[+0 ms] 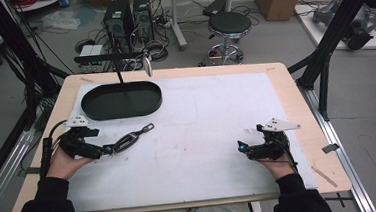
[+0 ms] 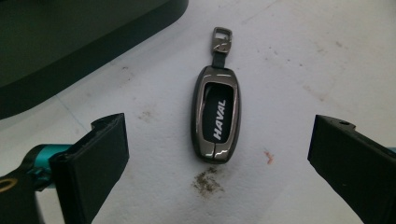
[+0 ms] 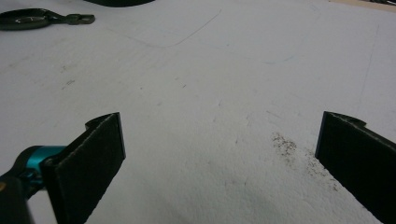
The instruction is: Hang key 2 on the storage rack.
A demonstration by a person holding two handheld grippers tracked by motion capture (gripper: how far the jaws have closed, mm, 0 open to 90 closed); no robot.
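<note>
A dark grey car key fob (image 2: 216, 120) marked HAVAL, with a metal loop at its far end, lies flat on the white mat (image 1: 202, 130). In the high view the fob (image 1: 132, 137) sits just right of my left gripper (image 1: 110, 149), below the black oval tray (image 1: 121, 100). My left gripper (image 2: 217, 158) is open, its jaws wide apart on either side of the fob and not touching it. My right gripper (image 1: 242, 150) rests at the mat's right side, open (image 3: 219, 149) over bare mat, with the fob (image 3: 35, 19) far off at the upper left.
The tray is empty and stands at the mat's back left, with a thin black stand (image 1: 118, 66) rising behind it. The wooden table edge (image 1: 308, 127) frames the mat. A stool (image 1: 228, 25) and computer towers (image 1: 129, 17) sit on the floor beyond.
</note>
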